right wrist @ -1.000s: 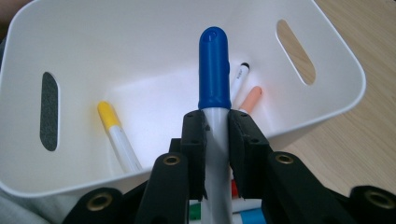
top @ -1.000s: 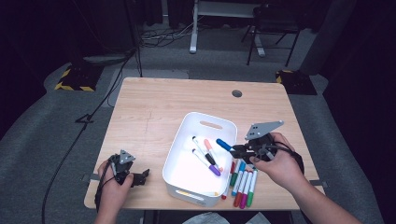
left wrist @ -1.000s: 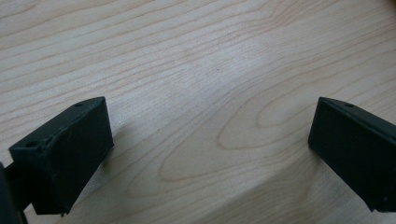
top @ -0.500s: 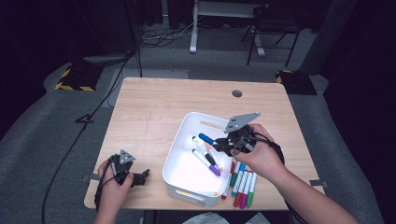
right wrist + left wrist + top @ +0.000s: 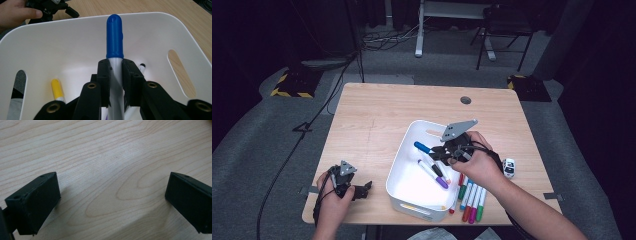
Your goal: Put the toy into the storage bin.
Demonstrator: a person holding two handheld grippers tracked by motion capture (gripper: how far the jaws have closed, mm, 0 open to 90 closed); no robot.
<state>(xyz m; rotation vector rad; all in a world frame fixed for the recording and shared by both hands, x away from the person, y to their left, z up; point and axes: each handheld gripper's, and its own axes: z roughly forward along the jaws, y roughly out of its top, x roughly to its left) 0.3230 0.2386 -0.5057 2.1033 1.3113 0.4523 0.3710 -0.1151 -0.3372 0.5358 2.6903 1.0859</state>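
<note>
Gripping one blue-capped marker point(image 5: 114, 47), the right gripper point(image 5: 446, 152) hung over the white bin point(image 5: 412, 150), its jaws clamped on the barrel. Three markers lay inside the bin: purple point(image 5: 434, 175), black point(image 5: 435, 169) and yellow point(image 5: 57, 89). About six more point(image 5: 470, 197) lay on the table point(image 5: 372, 115) beside it. The left gripper point(image 5: 357, 191) rested near the front left corner, jaws wide apart on nothing. Against a second earlier, the right hand had carried the marker from the bin's right rim to above its middle; the left had kept its place.

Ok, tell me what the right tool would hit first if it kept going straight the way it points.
Probably the far wall of the white bin. The right tool, shut on the blue-capped marker, aims the cap at that wall; depth is unclear, so the cap would likely touch first.
</note>
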